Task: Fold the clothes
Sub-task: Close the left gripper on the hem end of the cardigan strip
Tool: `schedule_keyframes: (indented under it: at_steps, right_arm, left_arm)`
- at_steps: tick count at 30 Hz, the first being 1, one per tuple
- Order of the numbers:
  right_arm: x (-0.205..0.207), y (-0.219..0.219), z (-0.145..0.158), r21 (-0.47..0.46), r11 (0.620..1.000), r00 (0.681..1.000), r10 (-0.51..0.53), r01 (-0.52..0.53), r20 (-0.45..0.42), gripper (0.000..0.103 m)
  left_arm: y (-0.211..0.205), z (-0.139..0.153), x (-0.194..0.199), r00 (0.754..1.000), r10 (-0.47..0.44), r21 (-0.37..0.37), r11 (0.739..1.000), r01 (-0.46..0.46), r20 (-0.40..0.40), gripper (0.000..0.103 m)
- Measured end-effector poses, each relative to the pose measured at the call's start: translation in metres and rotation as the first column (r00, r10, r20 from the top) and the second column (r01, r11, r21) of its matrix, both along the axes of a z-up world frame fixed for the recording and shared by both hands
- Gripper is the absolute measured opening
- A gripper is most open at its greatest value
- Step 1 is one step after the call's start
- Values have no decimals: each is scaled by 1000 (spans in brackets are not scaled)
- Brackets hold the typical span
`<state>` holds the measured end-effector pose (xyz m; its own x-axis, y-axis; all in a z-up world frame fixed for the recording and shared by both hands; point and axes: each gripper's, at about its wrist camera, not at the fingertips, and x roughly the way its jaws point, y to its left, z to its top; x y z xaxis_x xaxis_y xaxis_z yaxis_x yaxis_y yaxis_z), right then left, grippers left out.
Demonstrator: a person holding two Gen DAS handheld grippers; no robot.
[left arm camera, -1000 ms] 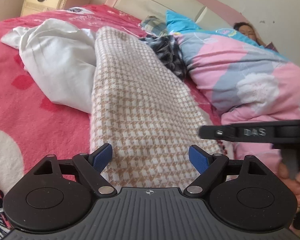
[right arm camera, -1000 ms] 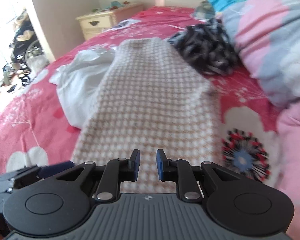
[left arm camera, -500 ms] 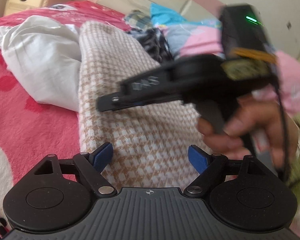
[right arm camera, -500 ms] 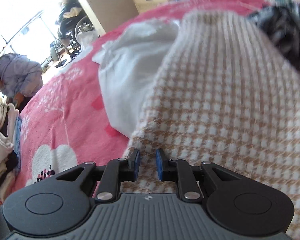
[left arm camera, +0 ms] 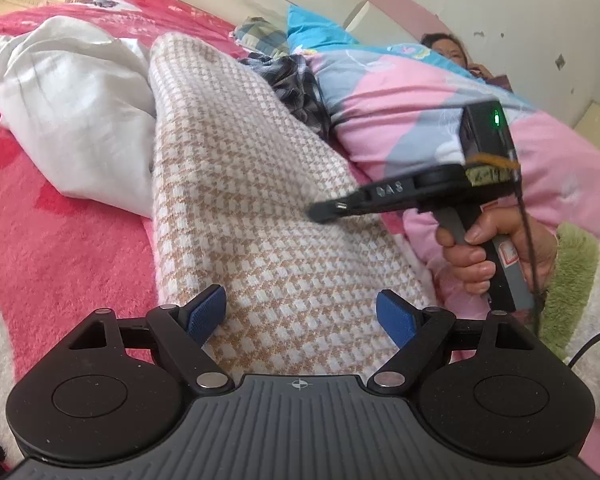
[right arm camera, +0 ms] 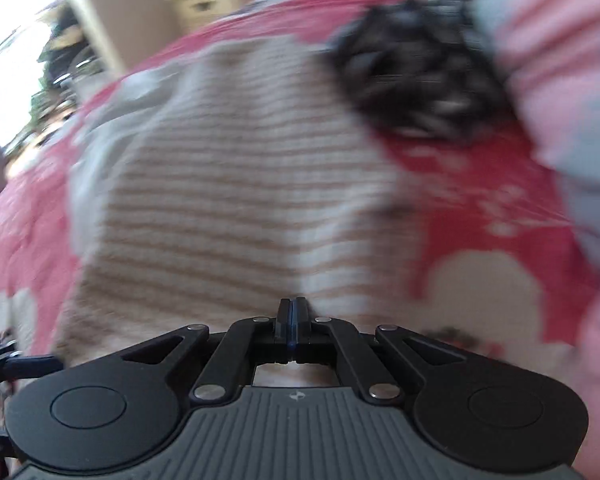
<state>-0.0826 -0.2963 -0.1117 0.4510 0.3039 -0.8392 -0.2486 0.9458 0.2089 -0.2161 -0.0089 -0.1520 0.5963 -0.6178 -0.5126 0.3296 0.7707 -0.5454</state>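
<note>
My left claw gapes wide over the near end of the houndstooth garment, gripping nothing. The garment runs long from 6 toward 12 o'clock on the red bed, white cloth at 10. My right claw at 3 o'clock, pads pressed together, nothing visibly caught; view blurred.

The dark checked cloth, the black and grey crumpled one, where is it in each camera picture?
Left wrist view: the dark checked cloth lies in the upper middle, wedged between the beige checked garment and the pink quilt.
Right wrist view: it is the blurry dark heap at upper right, just past the beige garment's far right corner.
Shared landmark: the beige checked garment, running up the middle of both pictures.
</note>
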Motion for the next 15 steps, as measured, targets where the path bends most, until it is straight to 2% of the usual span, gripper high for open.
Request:
schedule_keyframes:
  at_steps: [1,3,5,7,8,10,12,13,15]
  right_arm:
    - [-2,-4,3,6,1000,1000,-17,17,-2,1]
    - [-7,12,13,31,999,999,28,-29,16,10]
    - [-13,35,20,92,990,994,102,-104,27,10]
    - [-15,64,14,155,968,981,196,-195,13,11]
    - [-15,79,11,178,955,971,240,-238,8,12]
    - [-13,96,0,151,949,960,281,-277,-7,12]
    - [-11,86,-10,109,960,965,261,-258,-16,4]
    - [-10,72,-12,114,971,977,213,-209,-26,0]
    - [-9,31,-13,132,990,997,56,-49,-49,0]
  left_arm:
    - [2,1,0,1000,7,-8,1000,-7,2,83]
    - [5,4,-3,999,43,-15,999,-42,21,82]
    - [9,16,-14,981,150,-3,989,-151,123,84]
    - [12,21,-19,972,157,-17,987,-157,176,85]
    - [12,21,-20,972,159,-26,987,-157,171,85]
    - [11,16,-18,977,161,-23,987,-160,141,85]
    - [11,14,-17,979,153,1,988,-155,136,85]
    - [11,14,-17,979,149,12,988,-152,136,85]
    - [13,12,-19,981,143,19,989,-146,128,85]
